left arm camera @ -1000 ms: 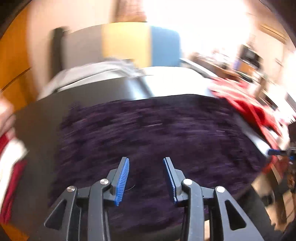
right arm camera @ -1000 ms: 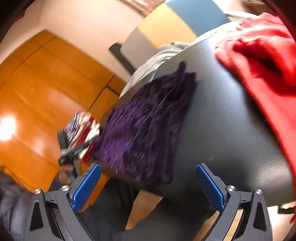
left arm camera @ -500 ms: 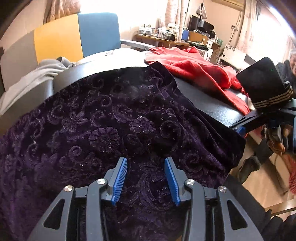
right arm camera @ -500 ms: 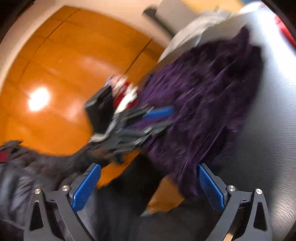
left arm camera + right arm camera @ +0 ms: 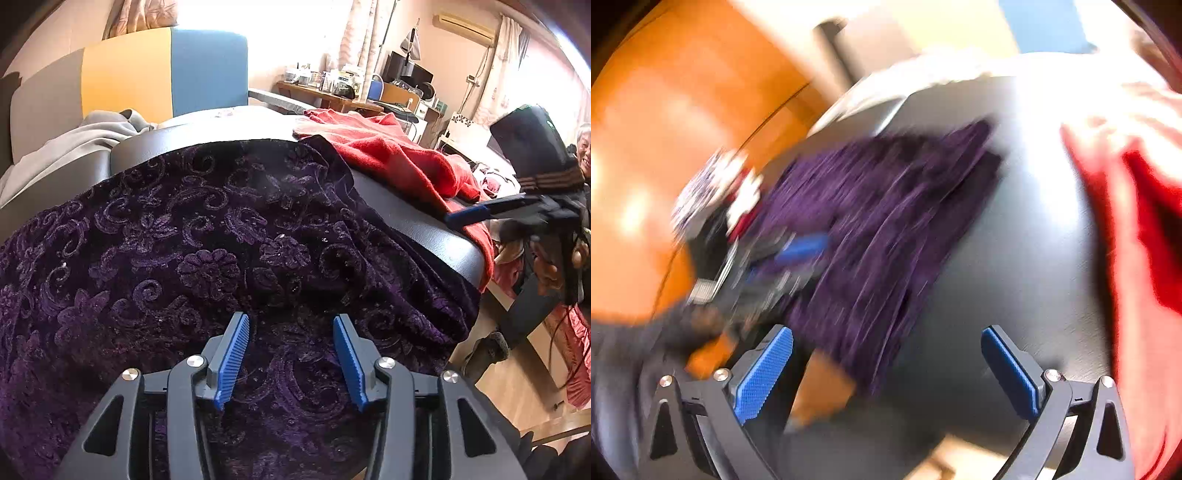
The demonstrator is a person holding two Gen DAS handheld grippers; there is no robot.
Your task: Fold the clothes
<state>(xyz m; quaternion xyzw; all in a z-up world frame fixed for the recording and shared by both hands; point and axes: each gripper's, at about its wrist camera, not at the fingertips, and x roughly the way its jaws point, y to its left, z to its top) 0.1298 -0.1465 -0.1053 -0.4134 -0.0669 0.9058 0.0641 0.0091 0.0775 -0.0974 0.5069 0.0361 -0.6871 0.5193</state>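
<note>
Left wrist: left claw (image 5: 290, 360) just been opening, half-spread over purple cloth (image 5: 207, 251) on table (image 5: 424, 225), nothing pinched. Right claw (image 5: 886, 373) wide, empty, off the near edge. Grab both near corners before lifting; velvet will slip.

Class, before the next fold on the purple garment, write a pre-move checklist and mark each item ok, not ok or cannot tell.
1. Left gripper open, jaws just been opening, nothing pinched: ok.
2. Right gripper open and empty: ok.
3. Purple garment lying flat: not ok, its right side is rumpled and hangs over the table edge.
4. Red garment off the purple one: cannot tell, their edges meet.
5. Right wrist view sharp: not ok, blurred.
</note>
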